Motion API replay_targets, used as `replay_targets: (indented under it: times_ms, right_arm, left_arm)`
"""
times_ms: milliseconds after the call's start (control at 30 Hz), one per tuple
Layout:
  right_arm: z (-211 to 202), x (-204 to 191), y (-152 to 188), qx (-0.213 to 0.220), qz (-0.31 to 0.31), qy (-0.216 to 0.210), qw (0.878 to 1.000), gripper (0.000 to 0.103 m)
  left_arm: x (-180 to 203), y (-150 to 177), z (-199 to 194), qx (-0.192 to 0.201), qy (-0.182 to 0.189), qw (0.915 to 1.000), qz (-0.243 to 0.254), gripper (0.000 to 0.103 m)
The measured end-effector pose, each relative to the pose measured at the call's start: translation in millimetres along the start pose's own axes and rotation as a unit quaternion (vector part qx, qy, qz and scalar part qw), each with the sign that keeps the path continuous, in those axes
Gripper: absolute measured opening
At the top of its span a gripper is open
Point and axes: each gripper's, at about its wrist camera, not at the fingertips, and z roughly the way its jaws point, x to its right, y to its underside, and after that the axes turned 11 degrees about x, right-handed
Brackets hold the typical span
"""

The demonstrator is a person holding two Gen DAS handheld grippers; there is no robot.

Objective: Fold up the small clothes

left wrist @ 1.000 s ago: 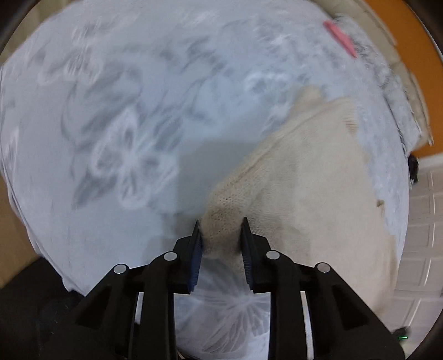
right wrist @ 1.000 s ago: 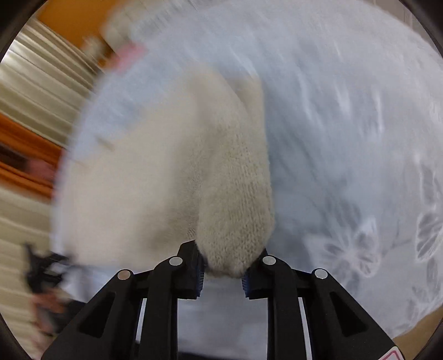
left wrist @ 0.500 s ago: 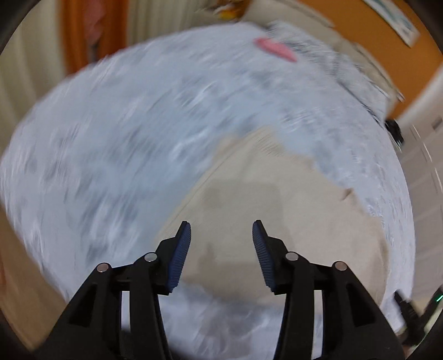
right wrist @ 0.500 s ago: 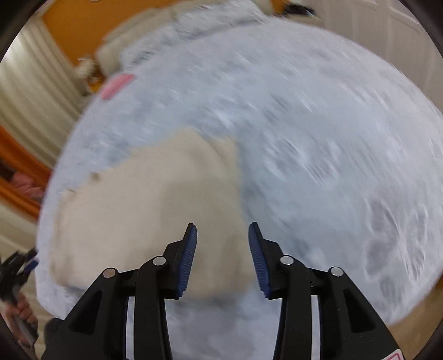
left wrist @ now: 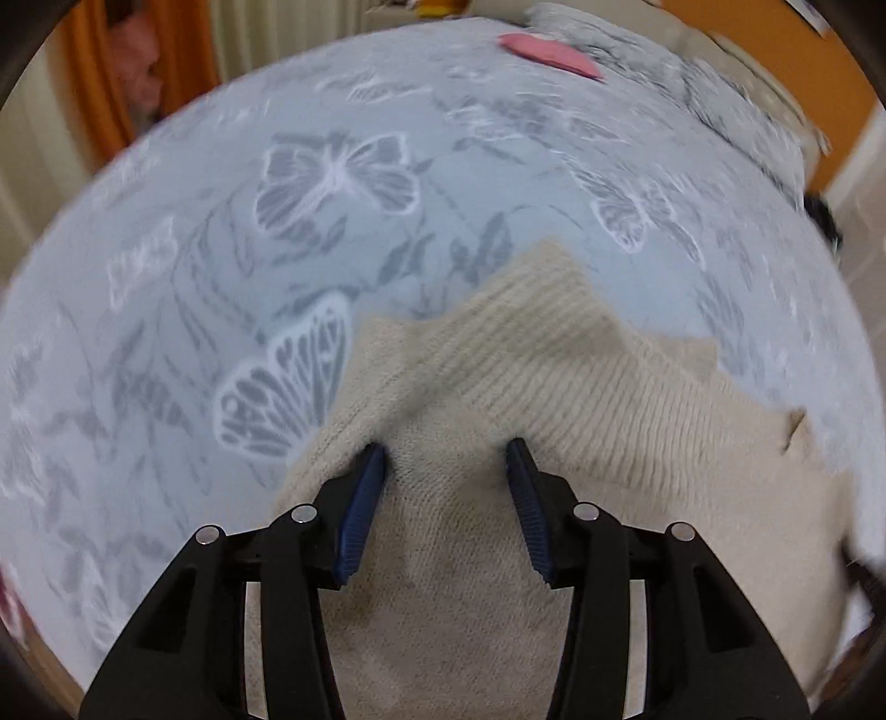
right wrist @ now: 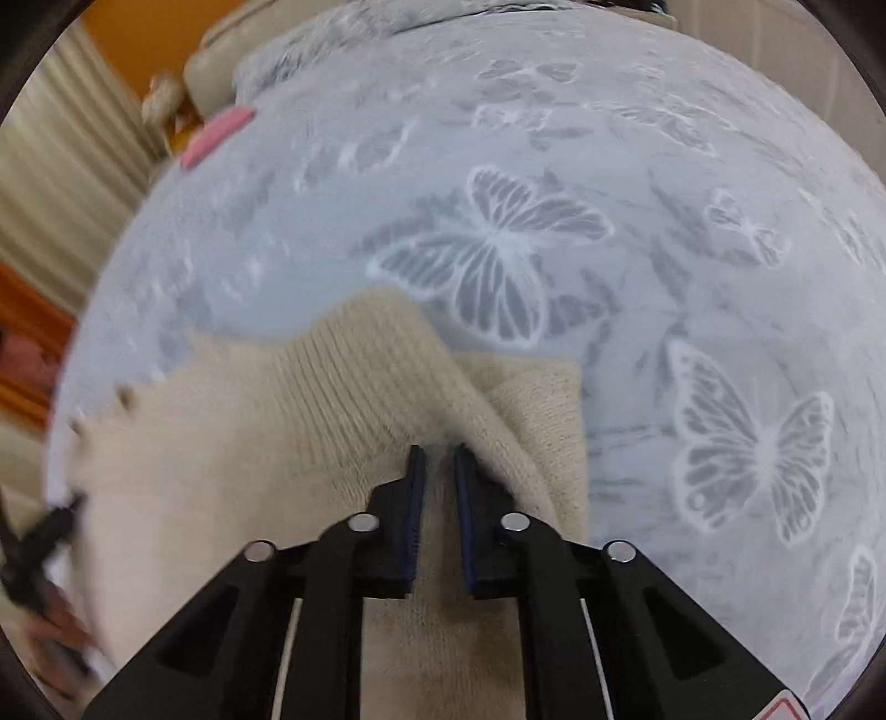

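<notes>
A cream knitted garment [left wrist: 554, 399] lies on a pale blue bedspread with a butterfly print [left wrist: 332, 183]. A ribbed part is folded over its upper edge. My left gripper [left wrist: 446, 459] is open, its jaws pressed down on the knit on either side of a raised fold. In the right wrist view the same garment [right wrist: 266, 421] fills the lower left. My right gripper [right wrist: 440, 459] has its jaws nearly together, pinching a ridge of the knit just below the ribbed fold.
A pink flat object [left wrist: 548, 50] lies at the far end of the bedspread; it also shows in the right wrist view [right wrist: 216, 135]. Orange walls, curtains and pale pillows [right wrist: 216, 50] surround the bed. The bedspread [right wrist: 692, 277] stretches wide beyond the garment.
Both grippers let go of the cream garment, opened and lifted away, then came back down onto it. The right one has closed on a fold; the left one stays open.
</notes>
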Motion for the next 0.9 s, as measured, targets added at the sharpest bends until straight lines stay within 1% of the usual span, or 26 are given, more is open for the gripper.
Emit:
replay_targets:
  times_ms: [33, 67, 100, 133, 167, 200, 267, 300, 367, 433, 500, 533, 567, 600, 633, 700, 733, 767, 800, 867, 900]
  right_arm:
    - [-16.5, -1.9, -2.9, 0.028, -0.004, -0.001, 1.0, 0.008]
    - [-23.6, -1.2, -1.9, 0.044, -0.004, -0.007, 0.999, 0.008]
    - [-22.8, 2.4, 0.4, 0.05, -0.003, -0.009, 0.999, 0.008]
    - [-12.5, 8.1, 4.2, 0.034, -0.001, 0.002, 0.999, 0.007]
    - [9.3, 15.1, 9.4, -0.001, 0.0, 0.012, 1.0, 0.003]
    - [10.9, 20.6, 13.2, 0.008, 0.004, 0.001, 1.0, 0.003]
    - [-7.8, 16.6, 6.7, 0.014, 0.009, 0.014, 1.0, 0.004]
    - [-24.6, 10.0, 4.5, 0.031, 0.01, 0.018, 0.999, 0.009]
    - [-53.4, -6.8, 5.6, 0.062, 0.002, 0.014, 0.998, 0.013]
    - [-85.4, -23.5, 17.5, 0.09, 0.0, 0.013, 0.996, 0.017]
    - [-105.5, -36.3, 34.1, 0.103, -0.006, 0.004, 0.995, 0.02]
    - [-113.3, -46.2, 42.7, 0.109, -0.015, 0.007, 0.994, 0.021]
    - [-123.2, -54.9, 55.6, 0.116, -0.027, 0.013, 0.993, 0.024]
    - [-129.1, -63.7, 65.7, 0.121, -0.037, 0.014, 0.992, 0.029]
    - [-132.1, -70.9, 74.0, 0.127, -0.045, 0.014, 0.991, 0.03]
    - [-139.0, -80.3, 94.0, 0.131, -0.061, 0.018, 0.989, 0.035]
    - [-140.4, -83.3, 98.3, 0.127, -0.061, 0.017, 0.99, 0.036]
    - [-144.3, -83.5, 101.2, 0.13, -0.057, 0.01, 0.99, 0.039]
    - [-148.9, -83.2, 103.0, 0.14, -0.057, 0.016, 0.988, 0.047]
    - [-149.3, -79.9, 103.3, 0.142, -0.049, 0.025, 0.988, 0.056]
    - [-147.4, -76.3, 102.6, 0.136, -0.042, 0.024, 0.989, 0.058]
  left_arm:
    - [0.6, 4.5, -1.1, 0.006, -0.003, 1.0, 0.006, 0.046]
    - [1.3, 7.1, -1.3, 0.016, -0.004, 0.9999, 0.005, 0.046]
    - [0.5, 8.9, -1.0, 0.022, -0.003, 0.9998, 0.001, 0.046]
    - [0.1, 10.6, -1.4, 0.028, -0.003, 0.9996, -0.004, 0.046]
    - [0.5, 11.2, -1.1, 0.029, -0.005, 0.9996, -0.004, 0.046]
    - [2.7, 10.1, -1.0, 0.028, -0.007, 0.9996, -0.001, 0.046]
    - [5.7, 10.8, -11.3, 0.026, -0.006, 0.9996, 0.013, 0.046]
    - [4.9, 8.3, -15.7, 0.027, -0.006, 0.9995, 0.017, 0.045]
    - [4.6, 9.9, -34.4, 0.033, -0.004, 0.9991, 0.025, 0.046]
    - [3.2, 16.2, -54.2, 0.039, 0.0, 0.9989, 0.027, 0.051]
    - [2.9, 25.2, -74.6, 0.039, 0.004, 0.9985, 0.039, 0.058]
    - [3.1, 29.4, -82.9, 0.04, 0.003, 0.9981, 0.047, 0.061]
    - [3.5, 35.4, -94.5, 0.04, 0.001, 0.9973, 0.061, 0.066]
    - [3.6, 39.0, -102.6, 0.043, 0.001, 0.9966, 0.071, 0.069]
    - [2.9, 43.6, -112.4, 0.048, 0.001, 0.9954, 0.082, 0.07]
    - [0.1, 50.9, -129.4, 0.06, -0.004, 0.9929, 0.103, 0.08]
    - [-1.5, 53.2, -134.3, 0.064, -0.004, 0.992, 0.109, 0.082]
    - [-3.8, 56.5, -140.2, 0.07, -0.008, 0.9905, 0.118, 0.084]
    - [-5.7, 59.2, -144.3, 0.076, -0.012, 0.9891, 0.125, 0.085]
    - [-8.5, 67.5, -150.3, 0.083, -0.017, 0.9865, 0.14, 0.089]
    - [-10.1, 71.1, -151.2, 0.085, -0.018, 0.9861, 0.142, 0.089]
